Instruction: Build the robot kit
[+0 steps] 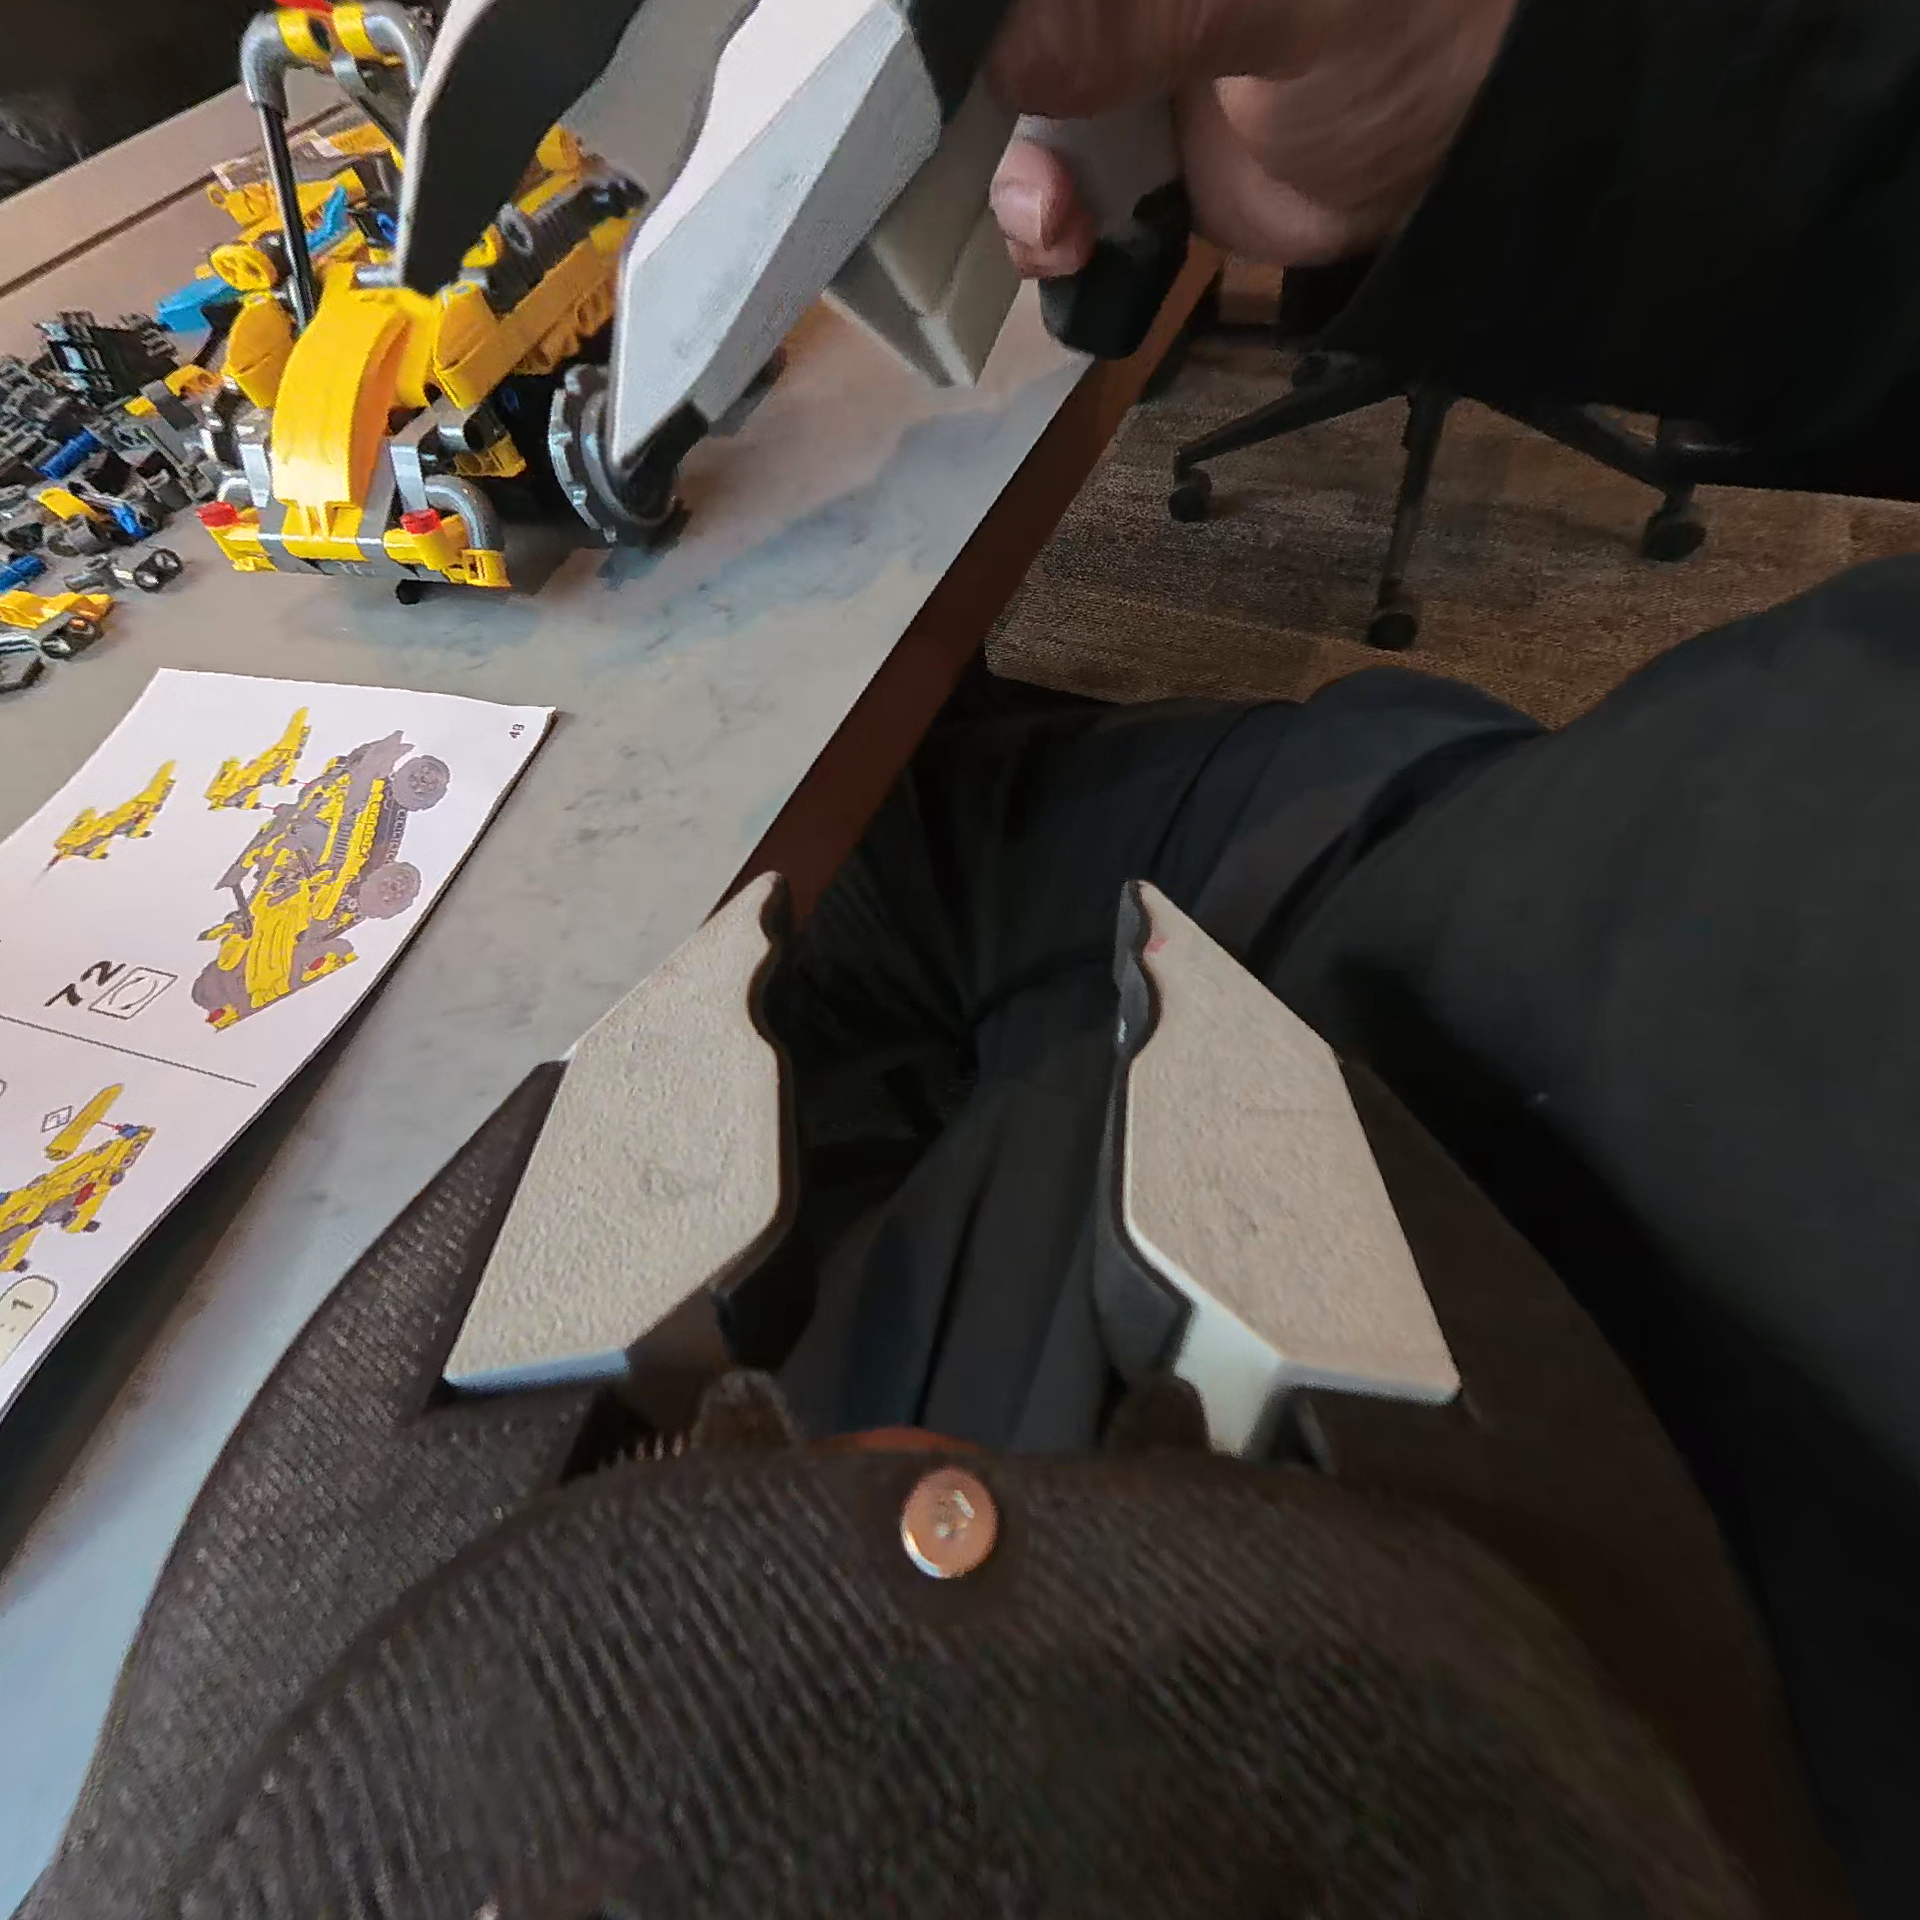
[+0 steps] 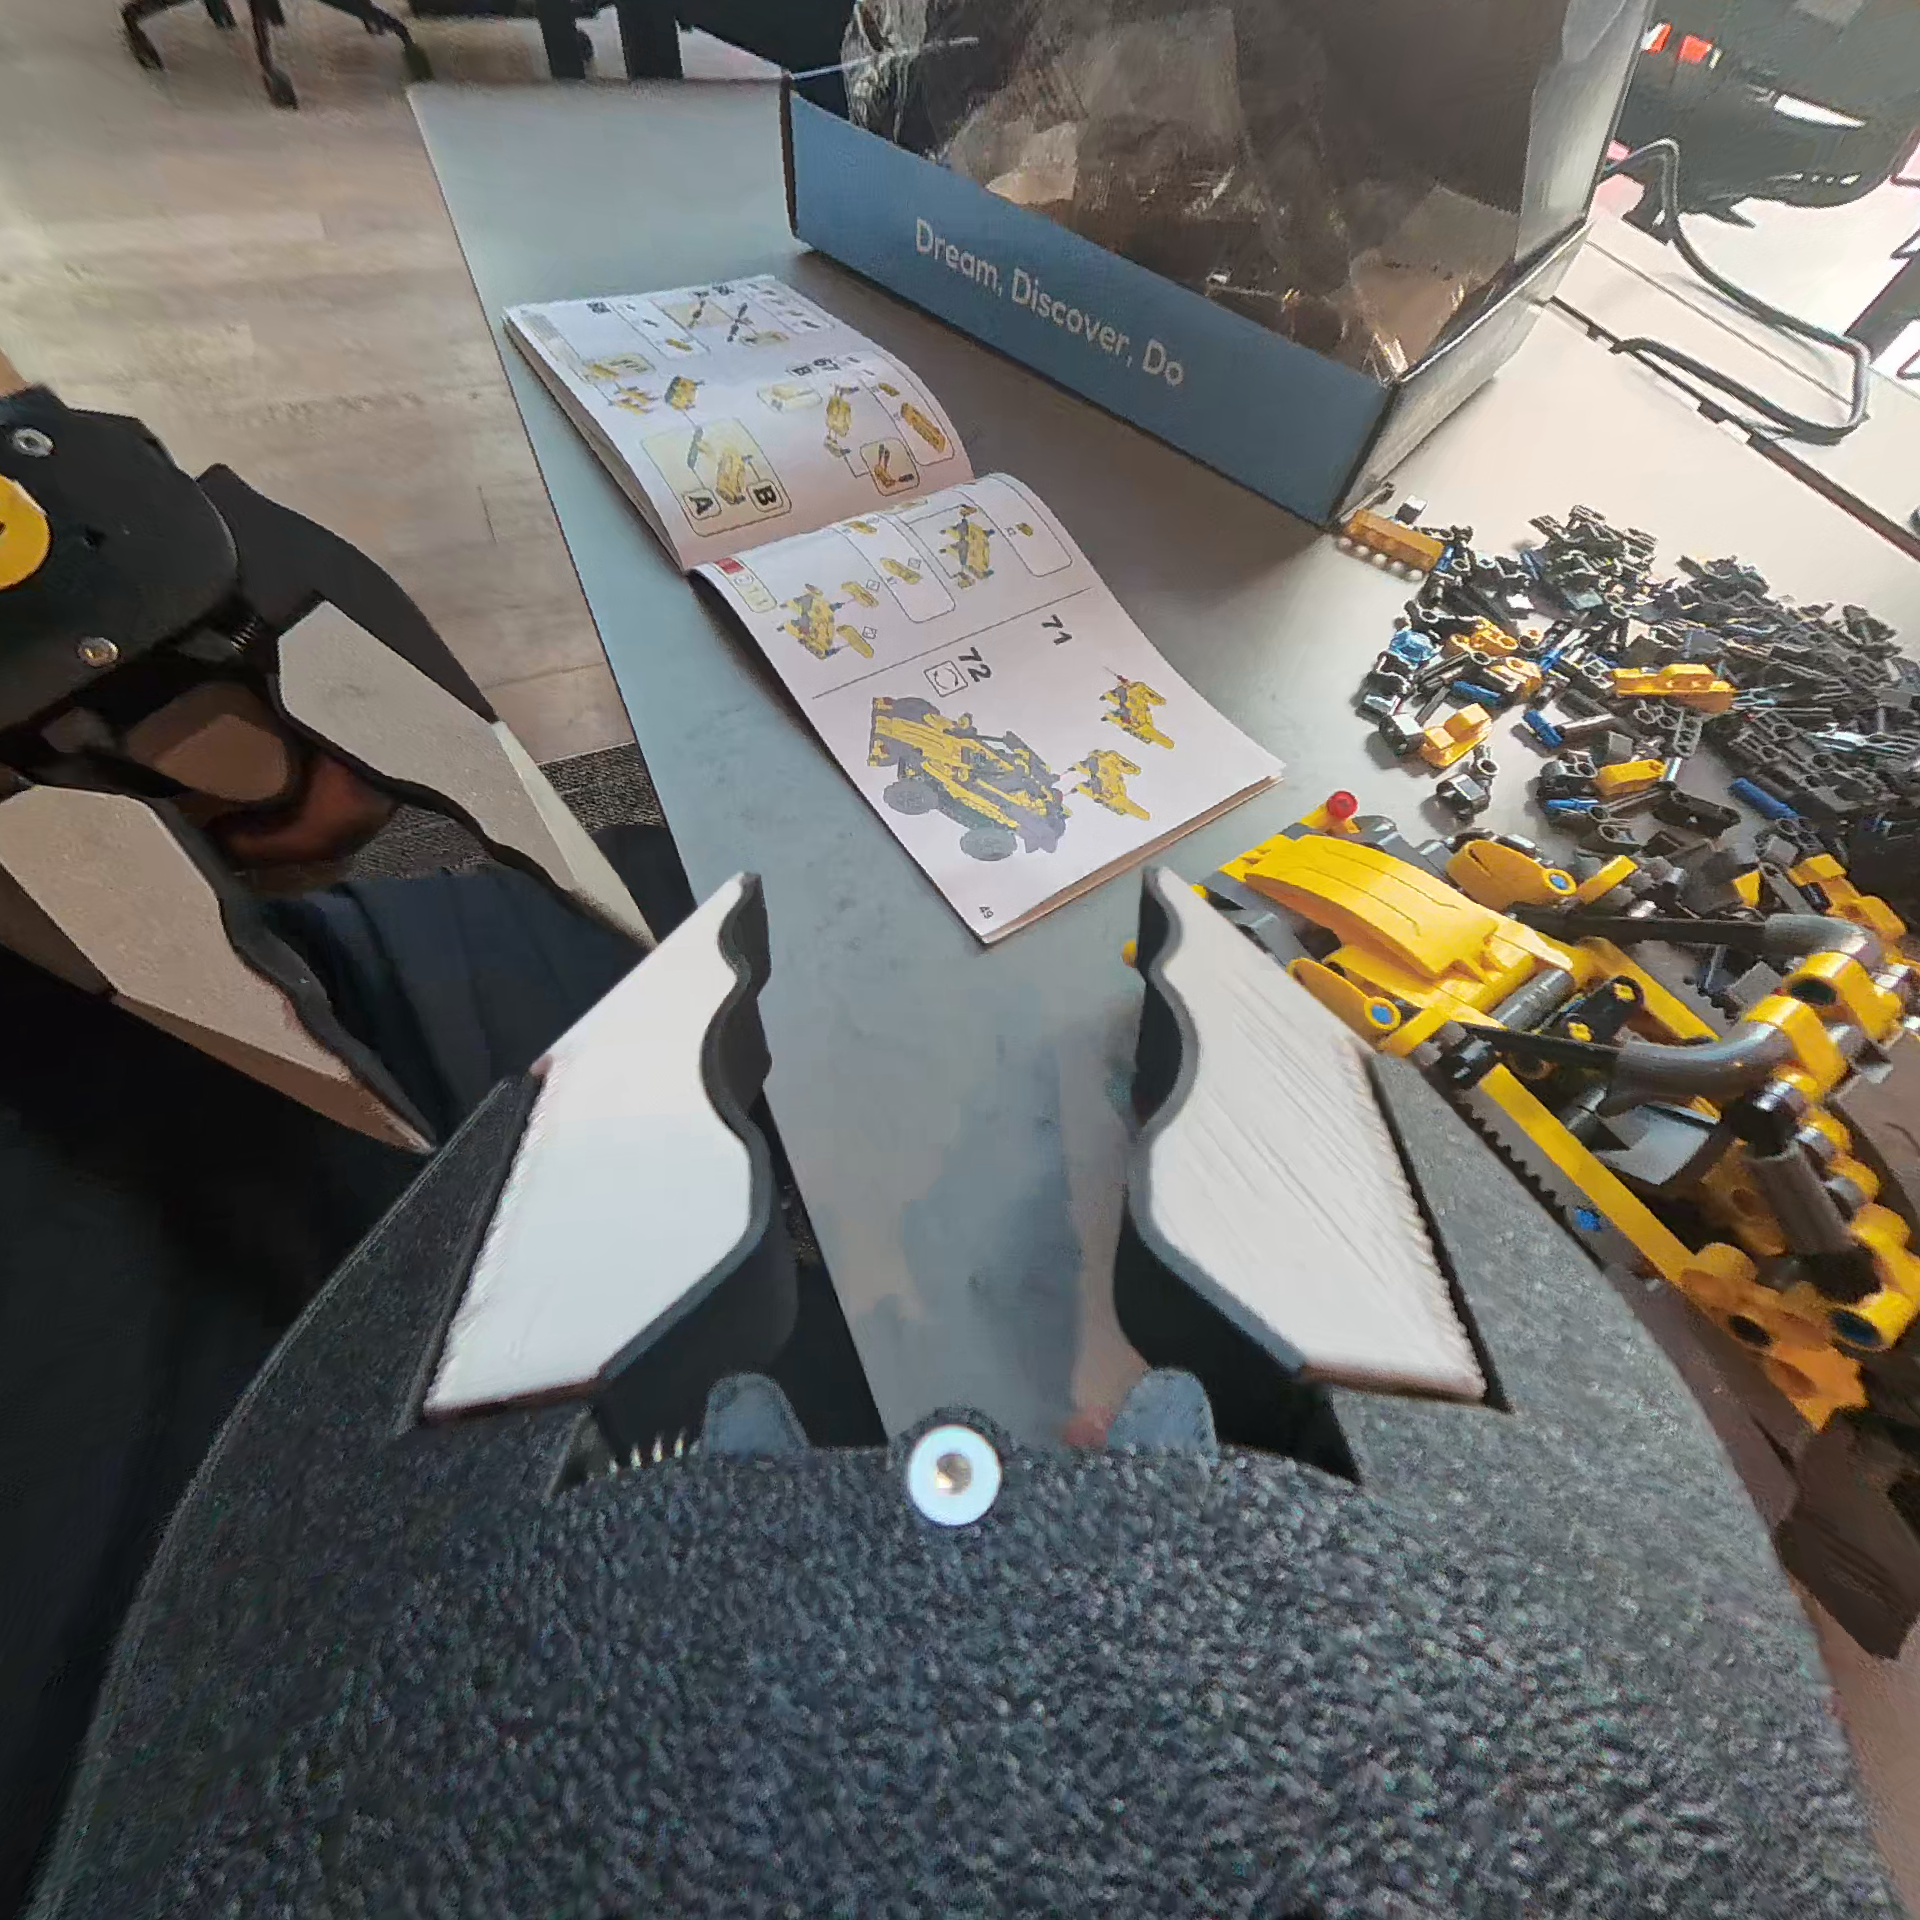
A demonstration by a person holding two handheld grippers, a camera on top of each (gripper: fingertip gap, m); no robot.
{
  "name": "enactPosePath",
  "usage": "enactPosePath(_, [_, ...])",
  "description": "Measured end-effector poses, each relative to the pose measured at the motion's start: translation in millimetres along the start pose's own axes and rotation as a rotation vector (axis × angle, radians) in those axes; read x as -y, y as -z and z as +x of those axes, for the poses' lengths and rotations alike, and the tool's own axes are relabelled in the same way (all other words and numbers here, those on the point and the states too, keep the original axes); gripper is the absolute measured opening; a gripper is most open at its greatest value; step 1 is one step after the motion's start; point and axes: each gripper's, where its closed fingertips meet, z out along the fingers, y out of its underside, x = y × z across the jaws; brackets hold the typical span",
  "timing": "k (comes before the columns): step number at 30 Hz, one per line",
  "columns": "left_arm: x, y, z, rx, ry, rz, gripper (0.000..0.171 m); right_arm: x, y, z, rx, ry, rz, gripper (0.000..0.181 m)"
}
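A partly built yellow and black brick vehicle [image 1: 343, 395] stands on the grey table [image 1: 675, 675]; it also shows in the right wrist view [image 2: 1507, 987]. My right gripper [image 2: 951, 883] is open and empty above the bare table, with the vehicle just right of its right finger. In the left wrist view the right gripper [image 1: 530, 353] hangs over the vehicle, one fingertip by a wheel; I cannot tell if it touches. My left gripper [image 1: 951, 904] is open and empty off the table's edge, over a person's dark-clothed lap. It shows at the left of the right wrist view [image 2: 525, 1034].
An open instruction booklet [image 2: 935, 644] lies on the table, also seen in the left wrist view [image 1: 260, 883]. A pile of loose black, yellow and blue parts [image 2: 1662, 675] lies beyond the vehicle. A blue open box [image 2: 1091, 312] stands farther back. An office chair [image 1: 1434, 468] stands on the carpet.
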Motion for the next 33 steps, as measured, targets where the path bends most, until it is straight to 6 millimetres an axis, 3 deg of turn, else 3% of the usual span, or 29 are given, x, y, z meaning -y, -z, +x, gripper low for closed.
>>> enactPosePath(4, [-6, -5, -1, -0.019, 0.019, -0.021, 0.055, 3, 10, 4, -0.004, -0.003, 0.023, 0.058])
enactPosePath(6, [-5, -6, 0, -0.027, 0.021, -0.017, 0.053, -1, 15, 6, -0.004, 0.017, 0.019, 0.009])
enactPosePath(7, [-5, -7, 1, -0.027, 0.016, -0.013, 0.052, -6, 16, 7, -0.005, 0.031, 0.003, 0.000])
enactPosePath(10, [-4, -8, 1, -0.021, -0.004, -0.003, 0.049, -20, 19, 16, -0.045, 0.052, -0.058, 0.000])
enactPosePath(12, [-5, -10, 1, -0.019, -0.001, -0.007, 0.047, -15, 23, 21, -0.077, 0.062, -0.030, 0.020])
enactPosePath(14, [-7, -12, 0, -0.022, 0.010, -0.014, 0.047, -17, 28, 23, -0.080, 0.063, -0.048, 0.000])
enactPosePath(16, [-8, -13, 0, -0.021, 0.018, -0.019, 0.046, -22, 32, 28, -0.101, 0.073, -0.082, 0.000])
enactPosePath(19, [-10, -14, -1, -0.017, 0.015, -0.028, 0.044, -13, 42, 36, -0.141, 0.082, -0.041, 0.010])
enactPosePath(24, [-11, -14, -2, -0.014, 0.013, -0.030, 0.042, -6, 61, 52, -0.164, 0.019, 0.031, 0.010])
enactPosePath(29, [-11, -12, -4, -0.013, 0.026, -0.028, 0.040, -16, 82, 83, -0.219, -0.076, 0.087, 0.028])
enactPosePath(33, [-12, -14, -3, -0.021, 0.042, -0.032, 0.039, -44, 96, 110, -0.263, -0.193, 0.080, 0.039])
